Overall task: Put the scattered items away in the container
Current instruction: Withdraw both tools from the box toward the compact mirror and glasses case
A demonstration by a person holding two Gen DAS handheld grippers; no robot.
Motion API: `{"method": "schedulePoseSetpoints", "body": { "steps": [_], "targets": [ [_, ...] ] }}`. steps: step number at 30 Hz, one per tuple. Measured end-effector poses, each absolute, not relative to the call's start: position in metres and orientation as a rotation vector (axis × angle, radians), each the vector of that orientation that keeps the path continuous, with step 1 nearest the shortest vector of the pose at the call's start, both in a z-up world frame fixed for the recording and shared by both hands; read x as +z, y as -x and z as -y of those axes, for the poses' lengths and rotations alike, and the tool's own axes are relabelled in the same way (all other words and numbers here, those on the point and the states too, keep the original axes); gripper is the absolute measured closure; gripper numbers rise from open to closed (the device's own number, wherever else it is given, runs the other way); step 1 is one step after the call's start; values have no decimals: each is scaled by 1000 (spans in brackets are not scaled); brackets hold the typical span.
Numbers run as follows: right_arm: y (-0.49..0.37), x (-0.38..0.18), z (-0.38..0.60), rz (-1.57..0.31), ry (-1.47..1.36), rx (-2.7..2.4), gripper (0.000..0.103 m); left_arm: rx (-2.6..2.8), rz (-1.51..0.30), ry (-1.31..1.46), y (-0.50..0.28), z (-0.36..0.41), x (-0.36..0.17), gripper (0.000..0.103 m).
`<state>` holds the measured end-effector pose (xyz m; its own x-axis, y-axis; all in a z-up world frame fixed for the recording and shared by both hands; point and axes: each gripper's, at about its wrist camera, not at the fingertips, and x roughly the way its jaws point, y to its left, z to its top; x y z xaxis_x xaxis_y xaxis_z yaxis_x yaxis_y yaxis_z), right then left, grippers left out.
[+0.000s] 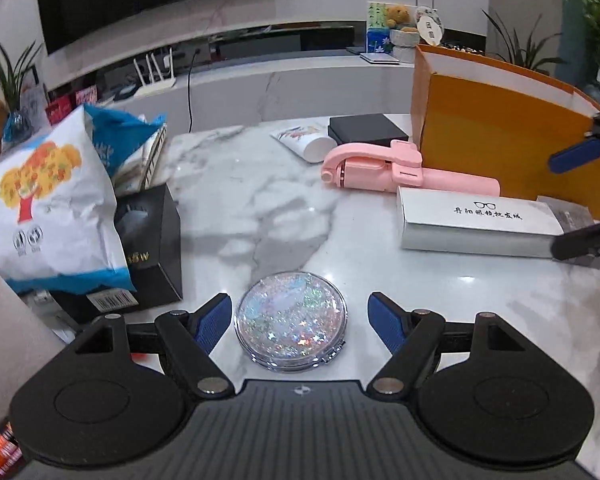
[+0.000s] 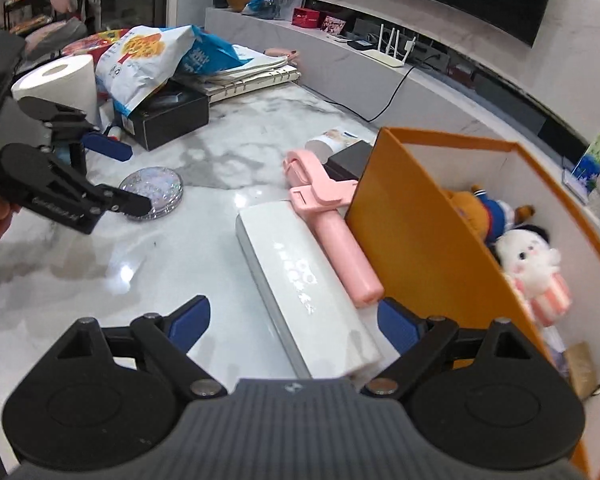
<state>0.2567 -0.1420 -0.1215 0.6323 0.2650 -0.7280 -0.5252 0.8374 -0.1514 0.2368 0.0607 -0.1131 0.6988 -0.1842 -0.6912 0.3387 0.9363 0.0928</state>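
A round glittery compact mirror (image 1: 291,320) lies on the marble table, between the blue pads of my left gripper (image 1: 300,316), which is open and not touching it. The same compact (image 2: 156,194) shows in the right wrist view, partly behind the left gripper (image 2: 128,176). My right gripper (image 2: 294,320) is open, its pads on either side of the near end of a white glasses box (image 2: 304,284) without pressing it. A pink selfie stick (image 2: 332,236) lies beside that box, against the orange container (image 2: 412,232). Plush toys (image 2: 528,264) lie inside the container.
A snack bag (image 1: 48,200) leans on a black box (image 1: 152,248) at the left. A white tube (image 1: 304,140) and a flat black box (image 1: 364,128) lie at the back by the container (image 1: 500,148). A paper roll (image 2: 60,80) and notebooks (image 2: 252,76) stand far left.
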Motion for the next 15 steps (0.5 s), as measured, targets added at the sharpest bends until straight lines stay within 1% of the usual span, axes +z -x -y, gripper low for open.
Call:
{"method": "schedulePoseSetpoints", "body": {
  "steps": [7,15],
  "targets": [
    [-267,-133,143,-752,344,467,11,-297,-785,-170,-246,-67,-120,15],
    [-293,-155,142,-798,335,472,11,-285,-821,-167,-253,-65,-135,14]
  ]
}}
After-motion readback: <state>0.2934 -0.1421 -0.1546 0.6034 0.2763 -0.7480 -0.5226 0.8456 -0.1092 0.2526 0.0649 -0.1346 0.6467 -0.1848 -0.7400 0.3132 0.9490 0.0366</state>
